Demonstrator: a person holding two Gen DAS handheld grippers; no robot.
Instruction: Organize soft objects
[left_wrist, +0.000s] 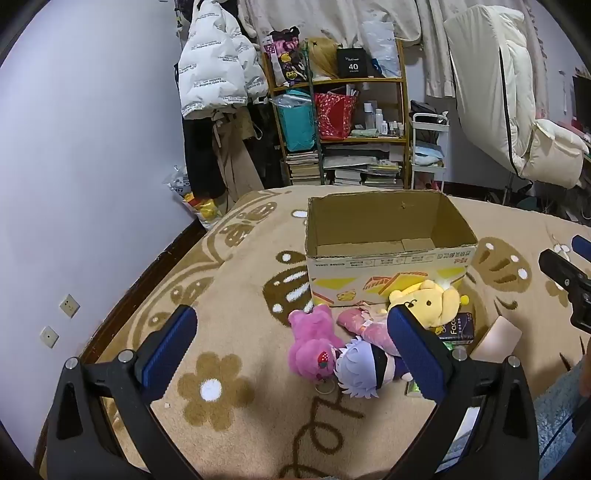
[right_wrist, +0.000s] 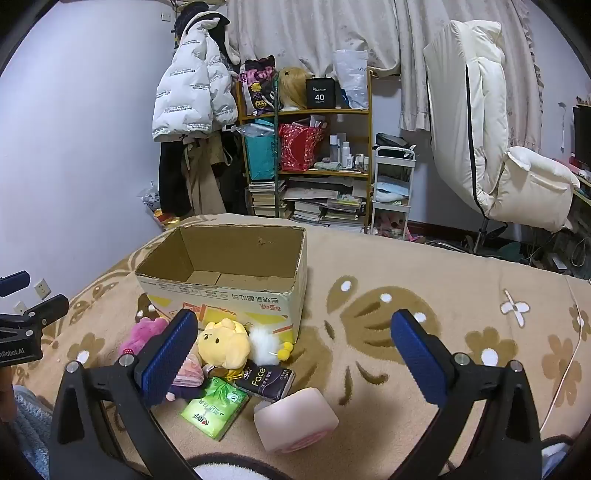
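left wrist view: the left tool (left_wrist: 291, 332) hangs over the bed (left_wrist: 240, 295) with its two blue-padded fingers (left_wrist: 168, 350) spread wide and nothing between them. the cardboard box (left_wrist: 388, 266) stands upright on the beige flowered blanket, top open, its inside bare as far as can be seen. all the soft things lie in a heap just in front of the box: a yellow bear plush (left_wrist: 432, 301) touching the box's front wall, a pink plush (left_wrist: 314, 343) to the left of it and nearer the camera, and a small doll with pale lilac hair (left_wrist: 360, 371) lying against the pink plush. a dark tissue pack (left_wrist: 458, 328) lies in front of the box's right corner. part of the right tool (left_wrist: 569, 269) shows to the right of the box, above the blanket.

right wrist view: the right tool (right_wrist: 295, 332) is likewise gaping, fingers (right_wrist: 417, 350) wide apart and holding nothing. the cardboard box (right_wrist: 229, 295) sits left of centre. in front of it the yellow bear plush (right_wrist: 221, 343) leans by a white fluffy ball (right_wrist: 264, 345); the pink plush (right_wrist: 142, 334) lies left of the bear. nearer than these lie the dark tissue pack (right_wrist: 267, 380), a green tissue pack (right_wrist: 214, 408) and a pale pink block (right_wrist: 295, 421), the last well in front of the box. the left tool (right_wrist: 26, 295) shows to the left of the box.
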